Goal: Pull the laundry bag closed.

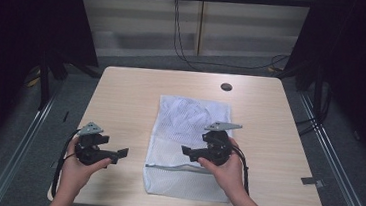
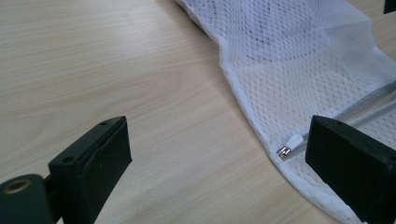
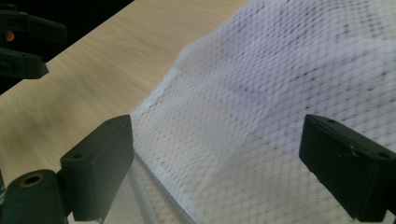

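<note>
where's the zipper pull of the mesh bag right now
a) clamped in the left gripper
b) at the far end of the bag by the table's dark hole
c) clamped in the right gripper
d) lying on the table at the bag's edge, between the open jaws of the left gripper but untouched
d: in the left gripper view the zipper pull lies at the edge of the mesh bag, and the left gripper has its jaws wide apart, touching nothing.

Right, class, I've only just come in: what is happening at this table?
A person holds a gripper in each hand over a white mesh laundry bag lying flat on a wooden table. The right gripper hovers above the bag near its zipper, jaws open. The left gripper sits beside the bag's left edge, jaws open, pointing towards the zipper pull. Nothing is gripped yet.
</note>
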Demonstrator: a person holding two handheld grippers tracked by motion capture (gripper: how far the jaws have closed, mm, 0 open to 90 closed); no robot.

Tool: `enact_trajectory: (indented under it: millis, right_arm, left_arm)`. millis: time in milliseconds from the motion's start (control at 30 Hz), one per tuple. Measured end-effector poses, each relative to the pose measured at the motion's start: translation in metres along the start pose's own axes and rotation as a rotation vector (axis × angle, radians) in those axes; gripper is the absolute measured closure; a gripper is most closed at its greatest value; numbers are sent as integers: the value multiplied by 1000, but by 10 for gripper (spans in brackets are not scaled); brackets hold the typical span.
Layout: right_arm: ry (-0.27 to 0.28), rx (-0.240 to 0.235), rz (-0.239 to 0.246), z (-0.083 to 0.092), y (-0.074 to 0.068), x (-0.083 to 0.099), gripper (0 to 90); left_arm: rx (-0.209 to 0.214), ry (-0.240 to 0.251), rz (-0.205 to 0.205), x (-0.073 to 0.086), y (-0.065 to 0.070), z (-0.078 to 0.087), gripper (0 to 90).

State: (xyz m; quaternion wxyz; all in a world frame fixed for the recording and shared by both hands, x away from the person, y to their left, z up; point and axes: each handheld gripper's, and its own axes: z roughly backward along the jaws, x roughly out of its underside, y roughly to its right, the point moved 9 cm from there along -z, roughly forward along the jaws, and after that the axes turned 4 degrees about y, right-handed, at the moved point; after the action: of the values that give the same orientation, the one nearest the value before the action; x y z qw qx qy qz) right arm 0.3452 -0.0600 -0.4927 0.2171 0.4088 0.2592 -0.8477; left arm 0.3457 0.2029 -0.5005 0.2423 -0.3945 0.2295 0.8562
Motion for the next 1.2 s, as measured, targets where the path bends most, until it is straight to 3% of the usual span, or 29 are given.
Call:
enact_trajectory:
  millis: [500,600,900,967,1200]
  right_arm:
    - [-59,-110,-37,-29,-34,11,174]
    - [-65,-143,-51,-33,-41,12,262]
    - [-90,-214,-87,-41,-55,14,406]
    - [-98,-232,-98,-43,-58,14,435]
    - [-127,-253,-107,-49,-63,17,469]
  left_arm:
    - [58,-28,16,5,13,-6,66]
    - [64,-39,23,7,16,-9,66]
    - [69,-77,16,15,18,-11,68]
    - [66,-78,31,16,20,-13,69]
    - [82,-112,27,20,27,-16,80]
